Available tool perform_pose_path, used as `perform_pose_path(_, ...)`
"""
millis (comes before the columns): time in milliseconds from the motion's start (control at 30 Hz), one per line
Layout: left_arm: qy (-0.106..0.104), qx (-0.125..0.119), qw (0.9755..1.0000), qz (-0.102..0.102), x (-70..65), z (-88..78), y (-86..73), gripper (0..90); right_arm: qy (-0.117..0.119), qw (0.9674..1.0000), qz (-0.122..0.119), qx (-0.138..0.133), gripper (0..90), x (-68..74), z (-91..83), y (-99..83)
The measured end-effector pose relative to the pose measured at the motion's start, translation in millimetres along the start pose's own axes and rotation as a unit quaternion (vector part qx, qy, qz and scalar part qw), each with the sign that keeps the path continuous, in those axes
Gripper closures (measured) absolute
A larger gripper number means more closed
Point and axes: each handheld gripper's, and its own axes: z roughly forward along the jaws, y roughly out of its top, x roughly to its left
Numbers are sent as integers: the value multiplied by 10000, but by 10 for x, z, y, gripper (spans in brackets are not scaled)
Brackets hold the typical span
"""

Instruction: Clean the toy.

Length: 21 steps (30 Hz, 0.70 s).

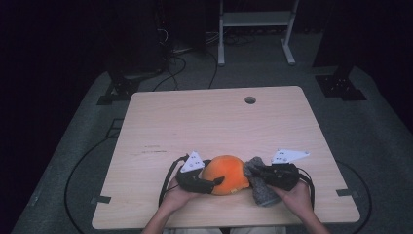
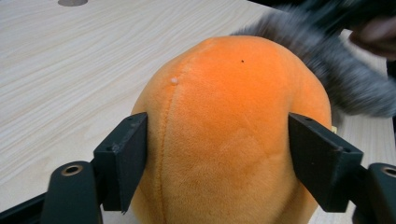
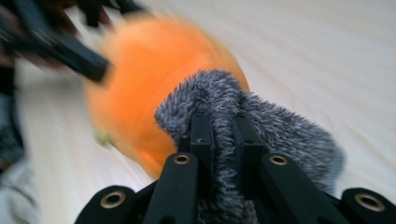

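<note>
An orange plush ball rests on the wooden table near its front edge. My left gripper comes in from the ball's left. In the left gripper view its jaws press against both sides of the plush, so this gripper is shut on it. A grey fuzzy cloth lies against the ball's right side. My right gripper is shut on that cloth, with its jaws pinching a fold. Behind the fold the ball looks blurred.
A round cable hole sits near the table's far edge. Beyond the table, a white metal stand and cables are on the grey floor. The table's far half is bare wood.
</note>
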Motion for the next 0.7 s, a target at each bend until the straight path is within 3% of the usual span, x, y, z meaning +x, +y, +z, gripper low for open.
perform_pose_path(33,16,-9,10000,3,-1,6,-1,252,268,9988,-110,-397,808,85,-69,71)
perform_pose_path(133,-14,-18,10000,6,-2,7,-5,247,392,9977,-232,-504,807,170,-78,121)
perform_pose_path(167,-122,-30,9999,23,0,-10,-6,238,365,9979,-413,-336,808,230,-9,123)
perform_pose_path(233,-291,-44,9996,28,15,-26,2,198,327,9984,-445,-139,808,215,69,73)
perform_pose_path(300,-316,-47,9995,52,15,-27,3,196,339,9990,-266,-129,809,158,87,38)
perform_pose_path(400,-359,-41,9993,111,17,-27,1,187,70,9999,-148,19,809,82,76,14)
perform_pose_path(467,-353,-32,9994,60,31,-28,7,117,97,9999,37,73,809,32,73,-6)
perform_pose_path(567,-436,178,9984,-305,107,24,7,61,58,10000,-5,22,809,47,46,15)
perform_pose_path(600,-436,178,9984,-305,107,24,7,104,64,10000,-41,-37,809,65,31,33)
perform_pose_path(700,-213,118,9997,91,12,13,9,238,156,9991,-127,-379,808,143,-30,109)
